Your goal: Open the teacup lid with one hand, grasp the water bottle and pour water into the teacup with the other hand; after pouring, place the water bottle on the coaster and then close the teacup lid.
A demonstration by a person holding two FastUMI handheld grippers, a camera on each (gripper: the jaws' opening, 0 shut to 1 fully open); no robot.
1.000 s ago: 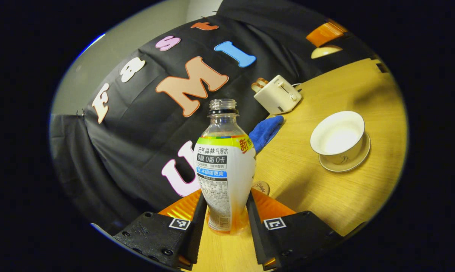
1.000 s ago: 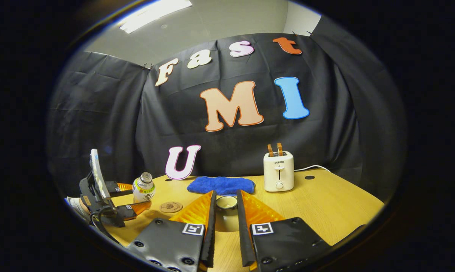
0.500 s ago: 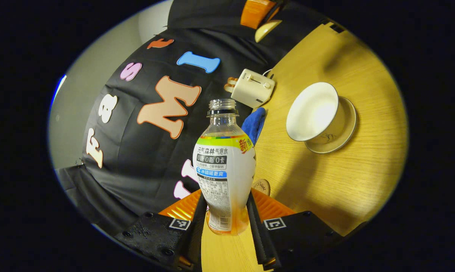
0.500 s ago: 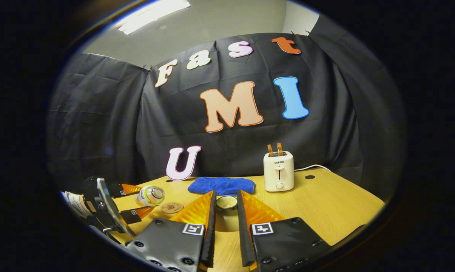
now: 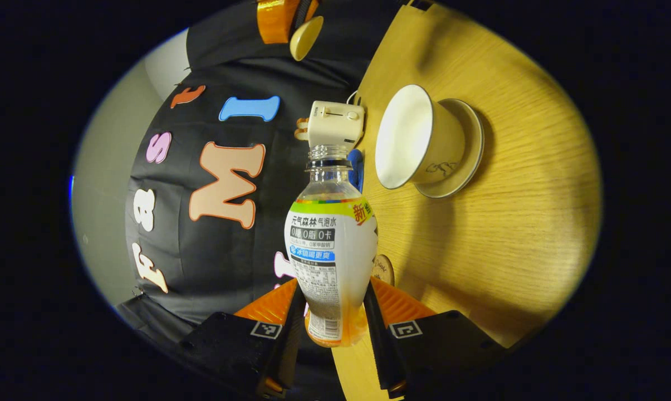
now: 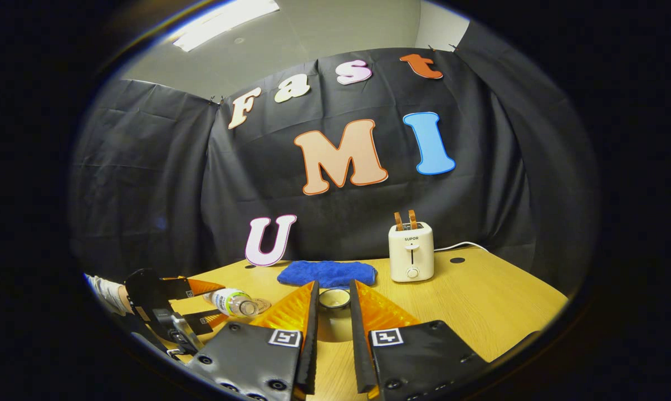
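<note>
My left gripper (image 5: 331, 295) is shut on the lower body of an uncapped water bottle (image 5: 331, 239), lifted off the table and tipped far over. Its mouth points toward the open white teacup (image 5: 410, 136), which stands on its saucer (image 5: 471, 147). A round coaster (image 5: 383, 270) lies on the table behind the bottle. In the right gripper view, my right gripper (image 6: 333, 285) is shut on the teacup lid (image 6: 334, 299). The tilted bottle (image 6: 232, 302) shows low on the left there, in the left gripper (image 6: 201, 303). The lid (image 5: 305, 38) hangs from the right gripper (image 5: 288, 15) above the table.
A white toaster (image 6: 411, 253) and a folded blue cloth (image 6: 327, 273) sit near the back of the wooden table (image 6: 480, 301). A person's sleeve (image 6: 104, 289) is at the left edge. The black cloth wall closes the back.
The left gripper has rolled the bottle further over, from upright to nearly on its side, with the mouth closer to the teacup. The right gripper and the lid have stayed put.
</note>
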